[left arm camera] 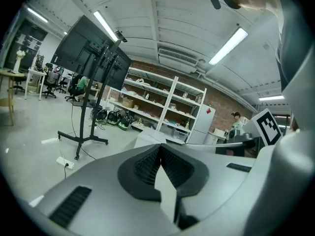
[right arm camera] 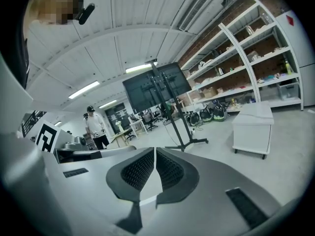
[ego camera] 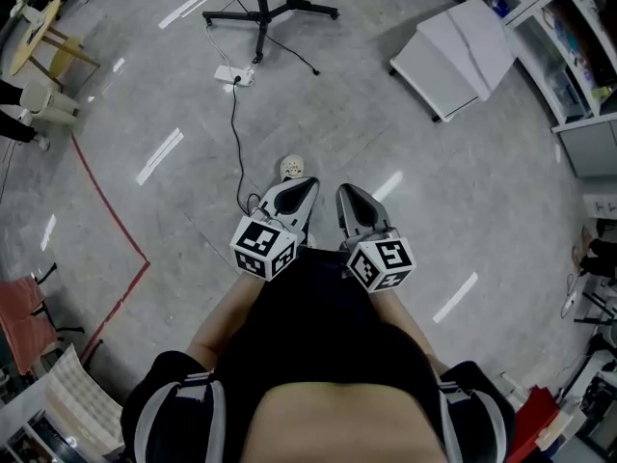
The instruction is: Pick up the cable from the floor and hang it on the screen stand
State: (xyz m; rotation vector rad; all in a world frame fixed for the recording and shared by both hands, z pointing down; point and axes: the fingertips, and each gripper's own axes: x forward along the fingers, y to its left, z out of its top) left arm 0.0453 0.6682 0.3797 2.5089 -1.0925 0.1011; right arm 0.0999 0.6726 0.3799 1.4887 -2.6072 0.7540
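The left tool (left arm camera: 160,146) and the right tool (right arm camera: 154,149) are both fully closed and hold nothing. They sit side by side in front of the person's waist. A thin black cable (ego camera: 234,128) lies on the grey concrete floor (ego camera: 366,114). It runs from just beside the left tool toward the black wheeled screen stand (ego camera: 260,13).

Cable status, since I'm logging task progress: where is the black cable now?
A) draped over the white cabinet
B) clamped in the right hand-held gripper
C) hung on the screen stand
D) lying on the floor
D: in the head view the black cable lies along the floor, trailing from the white power strip toward the person.
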